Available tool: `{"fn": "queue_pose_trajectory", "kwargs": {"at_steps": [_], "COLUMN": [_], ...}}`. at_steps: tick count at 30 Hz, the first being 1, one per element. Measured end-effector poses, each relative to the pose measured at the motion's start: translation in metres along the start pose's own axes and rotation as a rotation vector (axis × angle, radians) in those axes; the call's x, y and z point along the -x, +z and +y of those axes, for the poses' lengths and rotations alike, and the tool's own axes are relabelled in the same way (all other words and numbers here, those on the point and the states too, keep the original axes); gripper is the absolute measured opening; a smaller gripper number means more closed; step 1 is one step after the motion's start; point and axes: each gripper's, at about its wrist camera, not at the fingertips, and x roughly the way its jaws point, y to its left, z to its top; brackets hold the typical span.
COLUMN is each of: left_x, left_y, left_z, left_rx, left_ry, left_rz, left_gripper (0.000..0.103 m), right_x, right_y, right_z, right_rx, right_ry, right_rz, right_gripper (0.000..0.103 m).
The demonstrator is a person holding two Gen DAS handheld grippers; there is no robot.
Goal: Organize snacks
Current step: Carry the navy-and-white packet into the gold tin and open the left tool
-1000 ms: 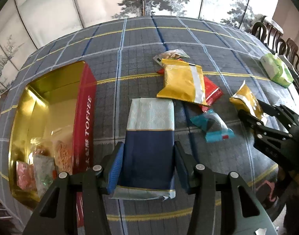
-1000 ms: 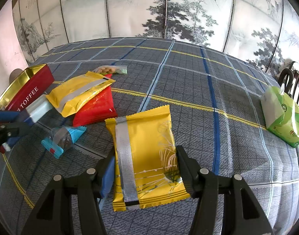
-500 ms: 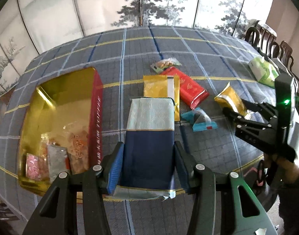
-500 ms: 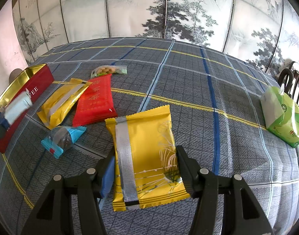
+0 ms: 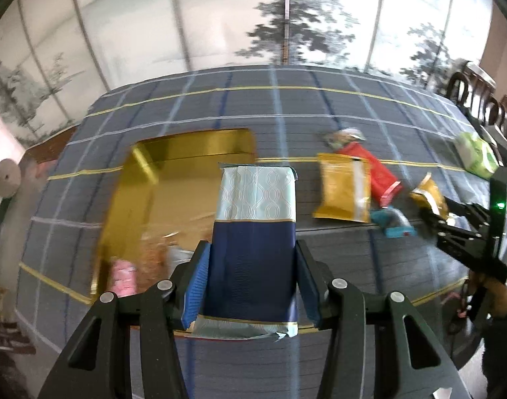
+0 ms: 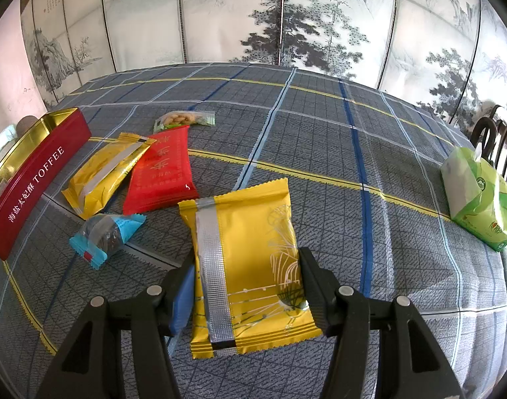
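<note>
Carrying has shifted my view: the gold toffee tin now sits under my left gripper, clamped on the navy-and-mint packet, ready to drop in. My right gripper stays put, pinching the yellow packet above the surface.

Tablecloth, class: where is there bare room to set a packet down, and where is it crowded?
Bare tablecloth runs wide between the red packet and the green tissue pack, and on to the folding screen. Crowded: the toffee tin, yellow packet, peanut packet and blue packet sit close.
</note>
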Motion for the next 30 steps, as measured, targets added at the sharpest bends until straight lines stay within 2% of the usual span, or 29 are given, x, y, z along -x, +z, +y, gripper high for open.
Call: {"fn": "queue_pose_trajectory", "kwargs": {"at_steps": [7, 14, 30], "left_x": [-0.007, -0.02, -0.049], "left_y": [-0.006, -0.012, -0.028], "left_z": [0.045, 0.075, 0.097], "left_rx": [0.048, 0.077, 0.063], "left_ry": [0.082, 0.131, 0.159], "left_rz": [0.022, 0.056, 0.131], "left_gripper": [0.046, 0.046, 0.046], "right_x": [0.0, 0.0, 0.0], "right_y": [0.0, 0.0, 0.0], "right_z": [0.0, 0.0, 0.0], "right_rx": [0.0, 0.0, 0.0], "right_ry": [-0.001, -0.001, -0.002], "right_rz": [0.0, 0.0, -0.001], "right_gripper": [0.058, 0.058, 0.058]}}
